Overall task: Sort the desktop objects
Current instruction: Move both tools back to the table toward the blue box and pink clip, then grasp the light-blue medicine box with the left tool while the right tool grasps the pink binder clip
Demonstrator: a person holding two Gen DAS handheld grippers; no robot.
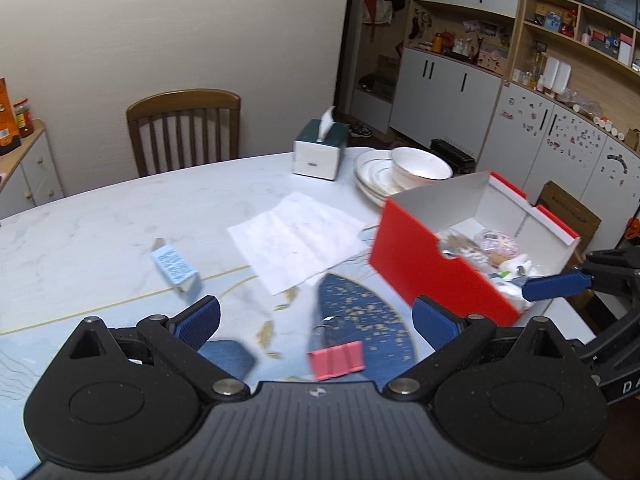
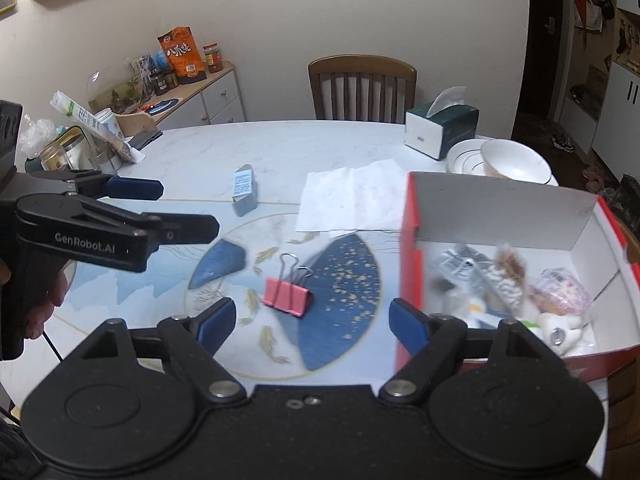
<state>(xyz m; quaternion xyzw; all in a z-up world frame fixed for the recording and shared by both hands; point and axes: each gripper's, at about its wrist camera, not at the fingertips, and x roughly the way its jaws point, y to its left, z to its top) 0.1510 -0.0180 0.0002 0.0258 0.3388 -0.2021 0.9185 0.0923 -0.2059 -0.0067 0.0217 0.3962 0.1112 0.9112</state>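
A pink binder clip lies on the blue-patterned part of the table, between and just ahead of my open left gripper. My right gripper is open and empty, hovering behind the clip, near the left wall of the red box, which holds several small packets. A small blue-grey box and a white paper sheet lie farther back. The left gripper shows at the left of the right wrist view.
A green tissue box and a stack of white plates with a bowl stand at the back right. A wooden chair stands behind the table. A sideboard with jars is at the left.
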